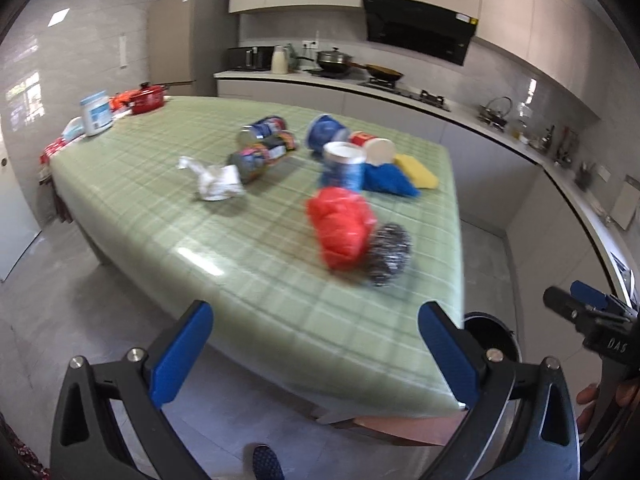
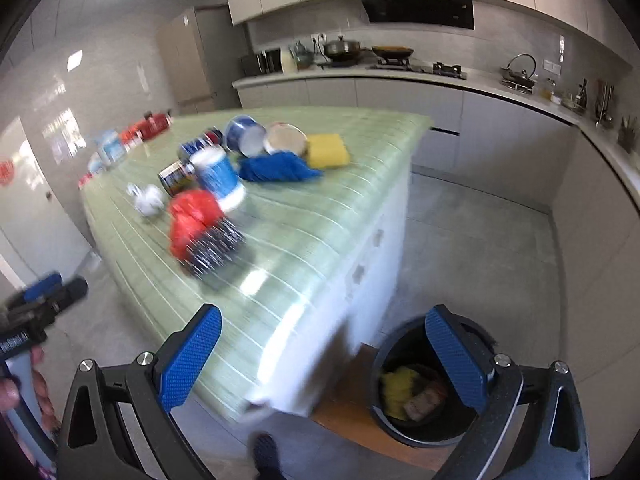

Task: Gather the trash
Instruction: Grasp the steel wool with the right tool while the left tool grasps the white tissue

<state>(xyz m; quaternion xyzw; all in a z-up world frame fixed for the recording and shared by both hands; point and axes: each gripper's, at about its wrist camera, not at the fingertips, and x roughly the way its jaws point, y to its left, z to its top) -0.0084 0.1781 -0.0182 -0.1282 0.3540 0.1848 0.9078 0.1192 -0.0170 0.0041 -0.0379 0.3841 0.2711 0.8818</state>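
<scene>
Table [image 1: 248,280] w/ green plaid cloth – carries all items. From left wrist view:

- Red plastic bag [image 1: 340,226], crumpled, near centre; steel wool scourer [image 1: 390,254] touching it at 4 o'clock.
- White crumpled paper [image 1: 214,180] at 9 o'clock of bag, apart from it.
- Two cans [image 1: 262,144] on their sides, just beside paper at 1 o'clock.
- Blue-white cup [image 1: 344,164] at 12 o'clock of bag; blue cup [image 1: 326,132] and red-white tube [image 1: 372,144] tipped behind it.
- Blue cloth [image 1: 388,178] against yellow sponge [image 1: 418,170], near table's 3 o'clock edge.
- Far corner at 10 o'clock – white tub [image 1: 96,112], red pot [image 1: 148,98].

Motion blur; labels unreadable.
</scene>
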